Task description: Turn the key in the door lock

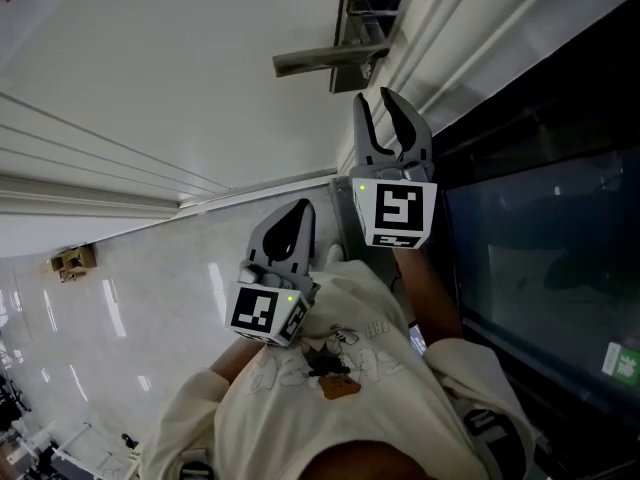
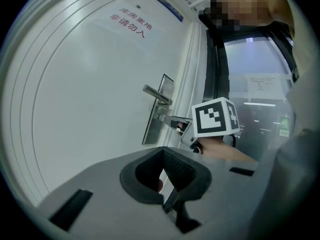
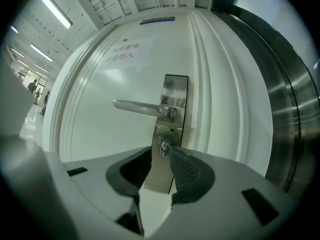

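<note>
A steel lever handle [image 3: 144,107] and long lock plate [image 3: 172,96] sit on a white door [image 3: 105,129]. Below the handle the key [image 3: 164,147] shows end-on in the cylinder. My right gripper [image 3: 161,152] points level at it and is open; the key stands just beyond its black pads [image 3: 186,171], which do not touch it. In the head view the right gripper [image 1: 376,98] is just below the plate [image 1: 350,68]. My left gripper [image 1: 298,208] hangs back from the door, lower left, shut and empty. The left gripper view shows the right gripper's fingertips [image 2: 173,122] beside the key [image 2: 161,117].
A dark glass panel [image 1: 540,248] in a steel frame [image 3: 287,109] borders the door on the right. Red lettering [image 2: 129,23] and a small blue sign [image 2: 169,9] are high on the door. Glossy floor [image 1: 120,308] lies to the left. The person's white shirt [image 1: 340,388] fills the bottom.
</note>
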A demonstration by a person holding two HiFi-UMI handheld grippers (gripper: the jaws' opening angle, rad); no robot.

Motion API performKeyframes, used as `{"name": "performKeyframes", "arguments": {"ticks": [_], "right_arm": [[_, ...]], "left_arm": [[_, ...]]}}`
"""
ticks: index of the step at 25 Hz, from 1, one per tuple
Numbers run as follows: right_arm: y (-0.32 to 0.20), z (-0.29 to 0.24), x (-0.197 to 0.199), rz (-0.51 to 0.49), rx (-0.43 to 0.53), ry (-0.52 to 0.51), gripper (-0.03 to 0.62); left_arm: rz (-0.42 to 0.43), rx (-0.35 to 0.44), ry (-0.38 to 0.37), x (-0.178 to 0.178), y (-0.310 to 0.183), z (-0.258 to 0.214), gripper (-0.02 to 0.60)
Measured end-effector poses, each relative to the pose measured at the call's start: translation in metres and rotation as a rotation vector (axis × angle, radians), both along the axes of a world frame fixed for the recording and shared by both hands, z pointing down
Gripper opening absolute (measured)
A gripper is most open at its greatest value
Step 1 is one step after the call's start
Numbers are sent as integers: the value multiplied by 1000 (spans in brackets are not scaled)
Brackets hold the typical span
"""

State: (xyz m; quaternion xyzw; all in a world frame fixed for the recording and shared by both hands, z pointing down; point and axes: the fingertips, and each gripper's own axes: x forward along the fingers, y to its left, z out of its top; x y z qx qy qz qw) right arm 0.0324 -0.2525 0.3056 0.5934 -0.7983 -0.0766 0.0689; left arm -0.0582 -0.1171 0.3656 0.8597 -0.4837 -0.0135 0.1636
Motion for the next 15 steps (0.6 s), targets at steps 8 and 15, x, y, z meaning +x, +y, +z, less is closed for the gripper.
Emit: {"name": "performKeyframes", "arguments": {"ticks": [8, 15], "right_arm": [[-34, -5, -1, 0, -4, -15, 112], [-45, 2, 0, 18, -42, -14, 80]], "left_arm": [[-46, -5, -11, -10, -4, 3, 6], [-73, -6, -15, -15, -7, 2, 6]]}}
